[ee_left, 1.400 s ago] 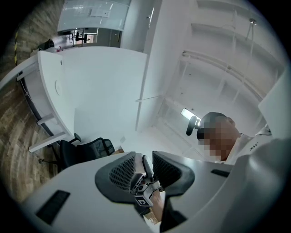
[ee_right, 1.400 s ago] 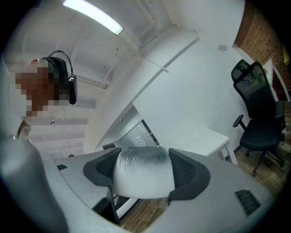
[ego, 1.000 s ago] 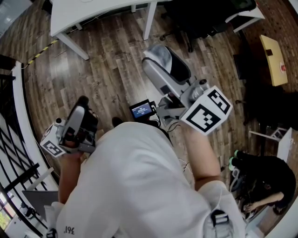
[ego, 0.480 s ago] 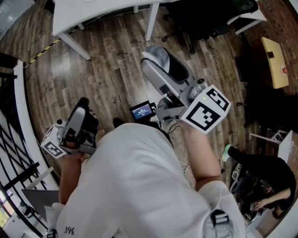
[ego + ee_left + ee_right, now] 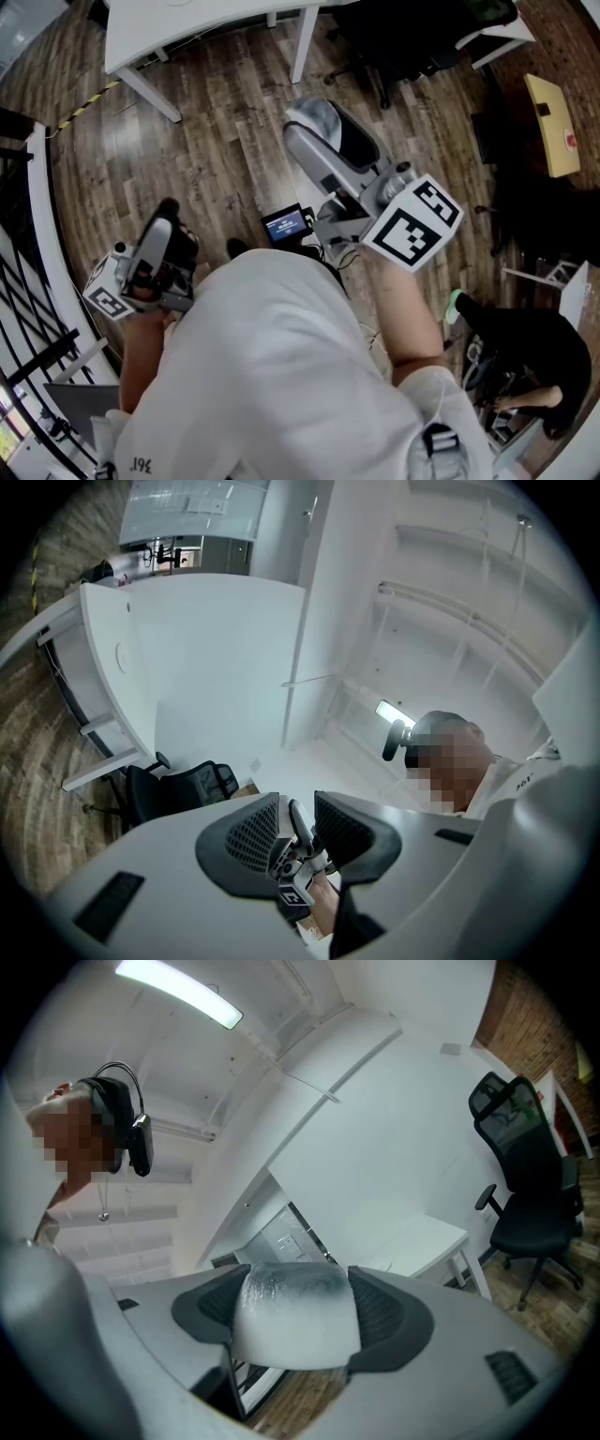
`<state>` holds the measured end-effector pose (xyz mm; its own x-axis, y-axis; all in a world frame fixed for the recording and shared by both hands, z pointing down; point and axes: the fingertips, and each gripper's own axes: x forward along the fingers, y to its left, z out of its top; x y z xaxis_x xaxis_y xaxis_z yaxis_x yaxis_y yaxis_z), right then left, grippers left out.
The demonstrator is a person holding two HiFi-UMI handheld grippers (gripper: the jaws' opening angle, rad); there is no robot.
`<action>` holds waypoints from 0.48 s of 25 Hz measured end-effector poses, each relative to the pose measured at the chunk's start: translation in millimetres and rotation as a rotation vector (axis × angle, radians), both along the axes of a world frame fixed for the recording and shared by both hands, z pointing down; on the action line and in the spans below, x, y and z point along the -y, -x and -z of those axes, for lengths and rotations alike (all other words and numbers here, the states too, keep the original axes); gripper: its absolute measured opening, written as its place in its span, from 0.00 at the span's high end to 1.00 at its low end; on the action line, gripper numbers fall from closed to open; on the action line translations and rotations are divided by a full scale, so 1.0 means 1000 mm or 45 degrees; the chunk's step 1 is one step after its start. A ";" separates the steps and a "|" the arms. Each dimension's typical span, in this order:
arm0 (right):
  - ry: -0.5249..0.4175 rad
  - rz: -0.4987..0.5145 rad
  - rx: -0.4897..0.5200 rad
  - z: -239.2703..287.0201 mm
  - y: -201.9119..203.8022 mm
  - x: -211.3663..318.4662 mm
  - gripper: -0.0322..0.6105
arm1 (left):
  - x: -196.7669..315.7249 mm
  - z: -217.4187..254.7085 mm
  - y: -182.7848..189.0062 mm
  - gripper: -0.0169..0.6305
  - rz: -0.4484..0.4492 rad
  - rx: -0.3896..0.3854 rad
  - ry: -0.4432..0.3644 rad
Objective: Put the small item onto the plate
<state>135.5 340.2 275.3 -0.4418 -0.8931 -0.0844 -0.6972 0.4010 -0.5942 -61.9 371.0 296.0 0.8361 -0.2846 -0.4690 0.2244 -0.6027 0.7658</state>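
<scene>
The right tool (image 5: pixel 295 1309) is clamped on the small whitish, grey-topped rounded item (image 5: pixel 295 1321), which fills the space between its two dark ribbed pads (image 5: pixel 211 1309) and touches both. In the head view this tool sits at about 1 o'clock from the middle of the frame, with its black-and-white marker cube (image 5: pixel 413 223) nearest the person's forearm and the item held in the air over the brown wooden plank floor (image 5: pixel 216 141). The left tool (image 5: pixel 300 819) is low at 8 o'clock in the head view; its own view shows the jaws parted by a narrow gap with nothing gripped (only the other tool, far off, is seen through the gap). A white counter (image 5: pixel 187 28) stands at 11 o'clock, a black office chair (image 5: pixel 394 47) at 1 o'clock, and a small dark device with a lit blue screen (image 5: pixel 286 223) lies just above the person's white shirt (image 5: pixel 281 375), close to the middle. Against the frames from a second and half a second ago, both tools and the item hold almost the same places, the right tool's cube only a touch further right. What differs is the second person in black clothing (image 5: pixel 525 347) at 4 o'clock, whose limbs have shifted along the lower right edge.
</scene>
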 end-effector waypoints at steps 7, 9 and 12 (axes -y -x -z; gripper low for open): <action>0.015 -0.010 0.002 -0.008 0.004 -0.001 0.45 | -0.001 -0.005 0.005 0.81 -0.012 0.002 0.014; 0.016 -0.014 0.002 -0.006 0.001 -0.002 0.45 | -0.001 -0.001 0.000 0.81 -0.018 -0.007 0.015; 0.022 -0.019 0.006 -0.004 -0.006 -0.005 0.45 | -0.003 -0.002 -0.005 0.81 -0.029 -0.001 0.013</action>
